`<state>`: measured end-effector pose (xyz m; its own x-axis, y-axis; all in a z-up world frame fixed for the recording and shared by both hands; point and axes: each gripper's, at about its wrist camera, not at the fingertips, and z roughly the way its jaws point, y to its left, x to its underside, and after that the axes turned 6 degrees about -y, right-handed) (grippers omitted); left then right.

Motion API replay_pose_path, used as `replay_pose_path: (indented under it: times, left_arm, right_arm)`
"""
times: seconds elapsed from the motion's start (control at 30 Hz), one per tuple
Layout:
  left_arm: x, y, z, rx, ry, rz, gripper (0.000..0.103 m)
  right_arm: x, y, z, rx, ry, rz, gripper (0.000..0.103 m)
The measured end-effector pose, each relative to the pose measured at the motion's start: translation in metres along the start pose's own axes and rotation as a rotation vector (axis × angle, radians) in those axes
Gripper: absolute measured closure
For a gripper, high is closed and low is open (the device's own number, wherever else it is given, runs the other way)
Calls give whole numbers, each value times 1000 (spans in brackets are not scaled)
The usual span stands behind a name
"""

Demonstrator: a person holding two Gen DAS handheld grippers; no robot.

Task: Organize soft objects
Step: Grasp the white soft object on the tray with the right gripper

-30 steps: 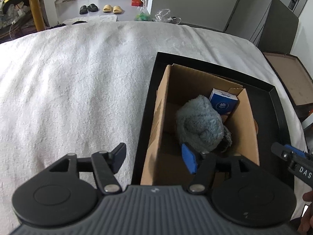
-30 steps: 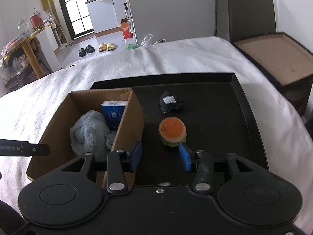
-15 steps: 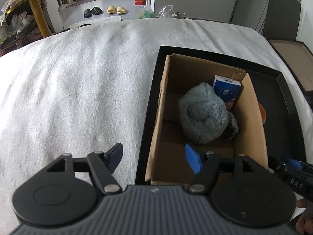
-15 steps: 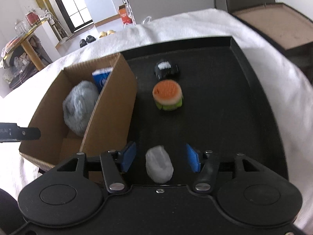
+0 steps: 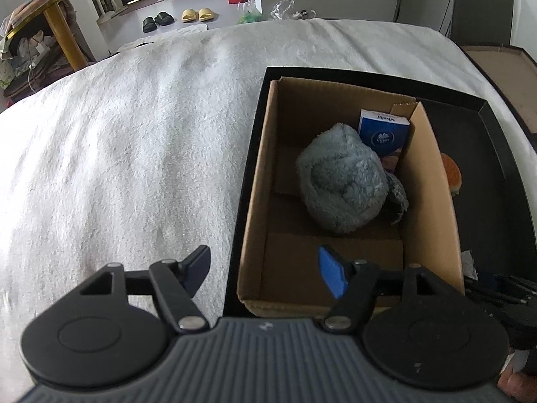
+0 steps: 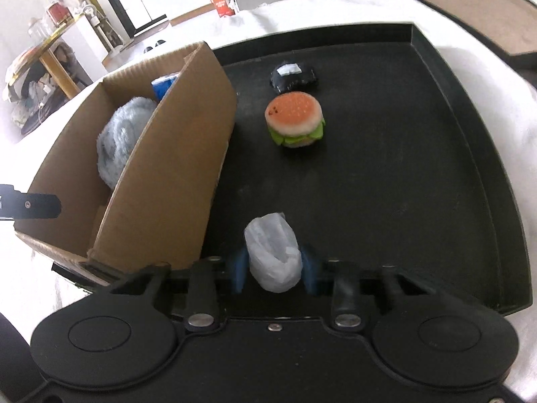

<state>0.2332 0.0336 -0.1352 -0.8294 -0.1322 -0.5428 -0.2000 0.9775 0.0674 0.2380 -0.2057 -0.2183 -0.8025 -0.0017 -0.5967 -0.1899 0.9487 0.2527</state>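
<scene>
Closing on target: right claw (image 6: pixel 273 268) has just been closing; blue pads now sit against both sides of the white plastic bag bundle (image 6: pixel 272 252), clamped on it.
Bundle position: between the right claw's fingers, resting on the black tray (image 6: pixel 436 174), just right of the cardboard box (image 6: pixel 188 154) wall.
Left claw: left claw (image 5: pixel 265 268) jaws apart, nothing between them; one finger over the white bed cover (image 5: pixel 127 154), the other over the box's near end, straddling the box's left wall.
Box contents: grey-blue fluffy cloth ball (image 5: pixel 339 184) ahead of the left claw, mid-box; blue tissue pack (image 5: pixel 384 132) standing behind it in the far right corner, touching the cloth.
Ahead of right claw: plush hamburger (image 6: pixel 295 119) on the tray, well apart from the bundle; small black pouch with a white label (image 6: pixel 294 76) just beyond the burger.
Tray: holds the box on its left part, loose items on its right; lies on the bed.
Cross view: tip of the left claw visible at the left edge of the right wrist view, level with the box's near end.
Person: a fingertip (image 5: pixel 513 381) shows at the bottom right corner of the left wrist view.
Background: slippers (image 5: pixel 178 17) on the floor beyond the bed.
</scene>
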Motion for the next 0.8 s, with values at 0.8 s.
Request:
replay_pose_path:
  times: [0.8]
  left_arm:
    - [-1, 8, -17, 4, -11, -30, 34]
  right_arm:
    - [-29, 8, -47, 10, -113, -10, 71]
